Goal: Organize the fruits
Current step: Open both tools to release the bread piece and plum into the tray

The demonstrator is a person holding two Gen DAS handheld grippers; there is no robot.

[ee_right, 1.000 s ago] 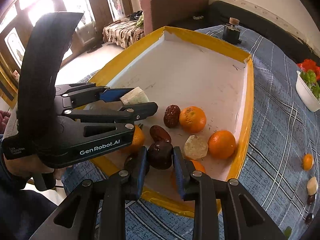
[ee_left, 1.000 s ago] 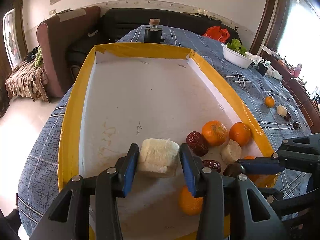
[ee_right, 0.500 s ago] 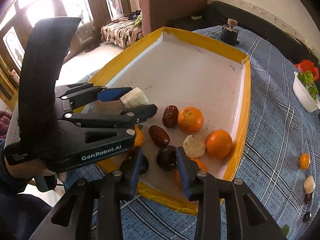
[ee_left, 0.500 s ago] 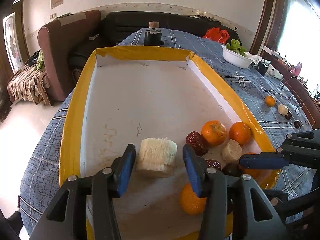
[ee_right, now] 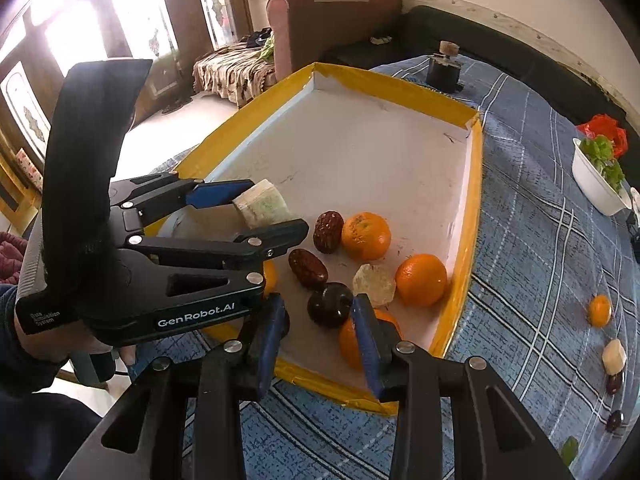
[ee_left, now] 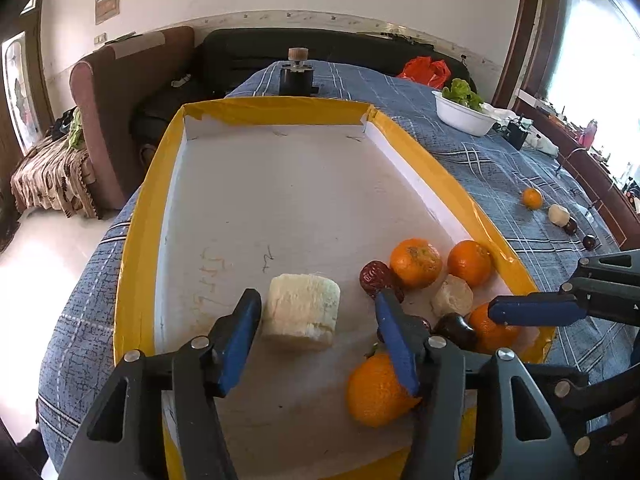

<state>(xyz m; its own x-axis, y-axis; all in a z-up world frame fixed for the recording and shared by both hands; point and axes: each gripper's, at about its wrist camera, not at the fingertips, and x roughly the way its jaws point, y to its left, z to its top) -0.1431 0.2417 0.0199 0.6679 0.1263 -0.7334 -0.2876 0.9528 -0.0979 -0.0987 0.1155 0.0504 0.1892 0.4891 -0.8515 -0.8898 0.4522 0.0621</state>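
Observation:
A white tray with a yellow rim (ee_left: 144, 216) (ee_right: 476, 184) lies on the blue checked tablecloth. A pale banana chunk (ee_left: 302, 310) (ee_right: 262, 204) rests on the tray floor between the open fingers of my left gripper (ee_left: 316, 328) (ee_right: 256, 208), untouched. My right gripper (ee_right: 316, 320) is open; a dark plum (ee_right: 329, 304) (ee_left: 454, 330) sits on the tray just beyond its tips. Oranges (ee_left: 416, 262) (ee_right: 366, 236), red dates (ee_right: 328, 226) (ee_left: 374, 274) and a pale peeled piece (ee_right: 374, 284) cluster in the tray's near right corner.
Loose on the cloth right of the tray lie a small orange (ee_right: 599, 310), a pale piece (ee_right: 614, 356) and dark fruits (ee_right: 614, 421). A white bowl of greens (ee_left: 464, 116) and a dark jar with cork (ee_left: 296, 72) stand at the far end. Sofa and armchair lie beyond.
My left gripper opened and let go of the banana chunk on the tray floor. My right gripper opened, released the dark plum into the tray and drew back.

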